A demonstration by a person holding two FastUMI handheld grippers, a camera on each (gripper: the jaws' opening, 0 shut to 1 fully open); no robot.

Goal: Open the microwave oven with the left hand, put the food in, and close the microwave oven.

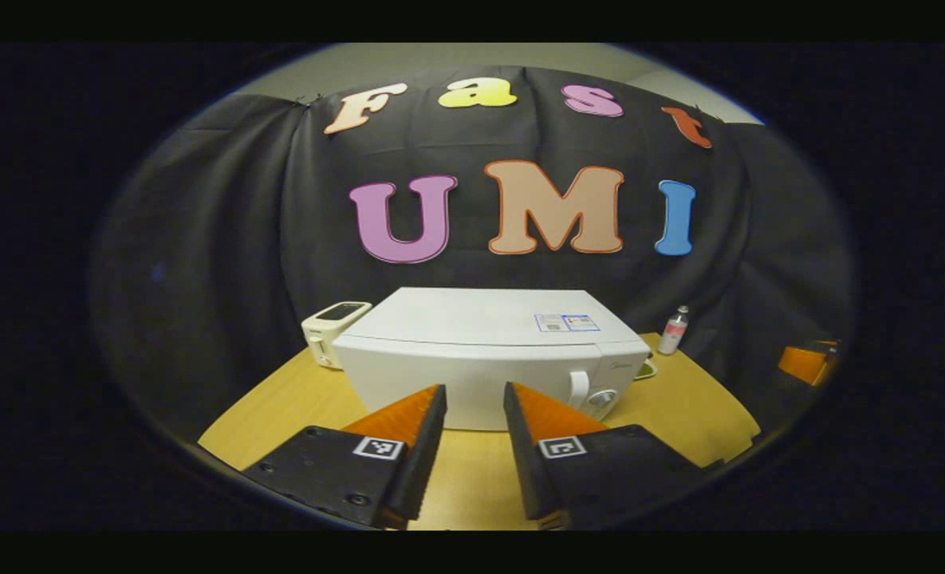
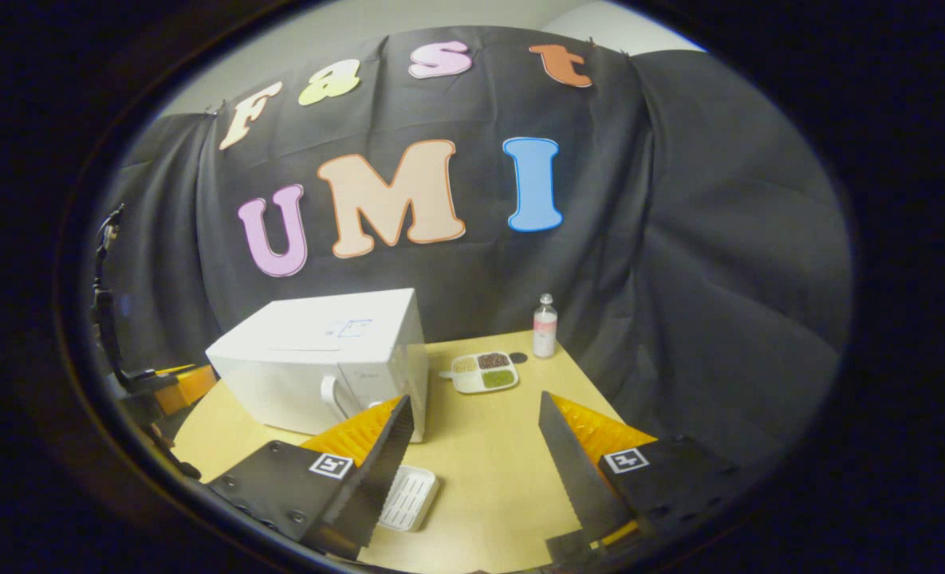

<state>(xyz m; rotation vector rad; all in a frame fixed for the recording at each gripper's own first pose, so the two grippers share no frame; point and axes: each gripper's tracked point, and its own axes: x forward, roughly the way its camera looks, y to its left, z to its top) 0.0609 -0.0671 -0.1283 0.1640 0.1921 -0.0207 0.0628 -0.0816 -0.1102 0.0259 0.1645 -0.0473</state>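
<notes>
- From my left gripper view, the microwave oven [image 1: 488, 359] sits square ahead on the wooden table [image 1: 679, 406], a white box with its door shut and flush with the front.
- The door has a pale curved handle [image 1: 577, 388] at its right edge, and a round dial [image 1: 602, 398] sits just beside the handle on the control strip.
- A small sticker [image 1: 566, 322] lies on the oven's flat top, toward the right; I leave its print unread.
- My left gripper [image 1: 474, 399] hovers short of the oven front, fingers parted with a clear gap between them and nothing held.
- A cream toaster [image 1: 333, 331] stands at the oven's left rear corner, and a small bottle [image 1: 674, 330] stands near the back wall to the right.
- In my right gripper view the oven [image 2: 320, 363] shows at an angle on the left part of the table [image 2: 504, 462], its handle [image 2: 330, 396] facing me.
- The food, a divided tray [image 2: 484, 371] with three fillings, tan, dark and green, rests on the table to the right of the oven, apart from it, with the bottle [image 2: 545, 326] just behind.
- My right gripper [image 2: 476, 414] is spread wide and grips nothing.
- A white ridged tray [image 2: 410, 497] lies on the table just beside my right gripper's left finger; I cannot tell whether they touch.
</notes>
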